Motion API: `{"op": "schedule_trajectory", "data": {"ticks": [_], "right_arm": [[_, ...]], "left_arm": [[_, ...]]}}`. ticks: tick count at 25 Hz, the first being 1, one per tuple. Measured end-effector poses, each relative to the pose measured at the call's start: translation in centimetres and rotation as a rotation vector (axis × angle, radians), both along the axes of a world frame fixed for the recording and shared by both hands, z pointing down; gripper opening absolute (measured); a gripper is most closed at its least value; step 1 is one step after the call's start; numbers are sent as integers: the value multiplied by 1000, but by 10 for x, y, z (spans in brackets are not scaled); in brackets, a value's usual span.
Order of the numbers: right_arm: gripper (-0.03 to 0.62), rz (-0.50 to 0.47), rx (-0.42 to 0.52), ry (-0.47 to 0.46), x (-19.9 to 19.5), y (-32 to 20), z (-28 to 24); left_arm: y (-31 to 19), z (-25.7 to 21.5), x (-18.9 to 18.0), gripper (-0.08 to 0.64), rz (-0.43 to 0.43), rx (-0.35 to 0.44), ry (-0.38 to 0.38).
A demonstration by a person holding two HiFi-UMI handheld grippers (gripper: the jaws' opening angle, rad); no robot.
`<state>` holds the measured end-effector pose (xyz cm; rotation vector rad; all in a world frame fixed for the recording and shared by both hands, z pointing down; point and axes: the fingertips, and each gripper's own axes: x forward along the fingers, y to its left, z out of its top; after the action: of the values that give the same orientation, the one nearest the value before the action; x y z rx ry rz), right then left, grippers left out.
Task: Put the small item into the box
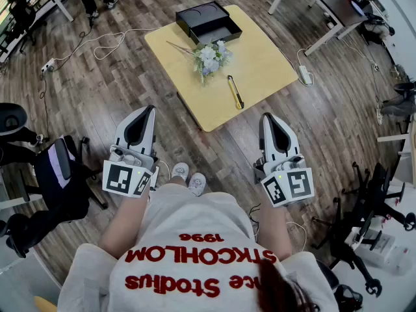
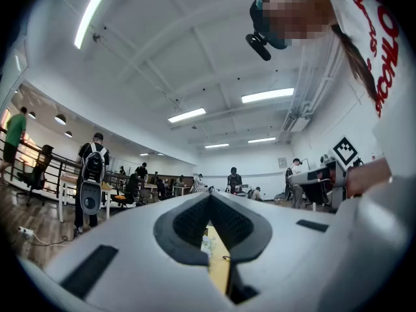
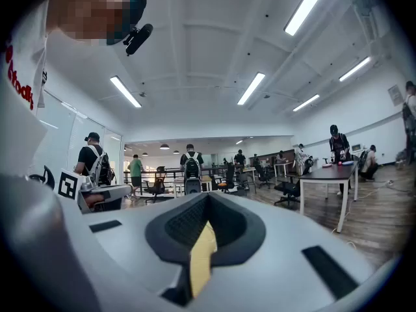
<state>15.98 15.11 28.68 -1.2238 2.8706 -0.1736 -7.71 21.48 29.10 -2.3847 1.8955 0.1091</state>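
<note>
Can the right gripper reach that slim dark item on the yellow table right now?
Probably not yet: the right gripper hangs short of the yellow table, jaws shut. The slim dark item lies in the open near its front edge, nothing blocking.

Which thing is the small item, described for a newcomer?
Find the yellow table. On its near right part, closer to the person than the flower bunch, lies the small item: a slim dark stick, thin and straight, unlike the bushy flowers or the open black box at the far edge.
</note>
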Motion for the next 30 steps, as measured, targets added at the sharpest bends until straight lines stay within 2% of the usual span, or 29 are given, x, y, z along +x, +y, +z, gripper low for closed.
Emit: {"op": "schedule_trajectory", "data": {"ticks": [11, 19, 30], "right_arm": [[3, -9, 12, -17, 19, 18, 1], [5, -1, 7, -76, 32, 17, -2], [5, 39, -6, -73, 31, -13, 1]], "left_arm": [[15, 6, 23, 6, -2, -8, 4], [13, 2, 29, 6, -5, 0, -11], [-30, 7, 19, 6, 27, -5, -2]]}}
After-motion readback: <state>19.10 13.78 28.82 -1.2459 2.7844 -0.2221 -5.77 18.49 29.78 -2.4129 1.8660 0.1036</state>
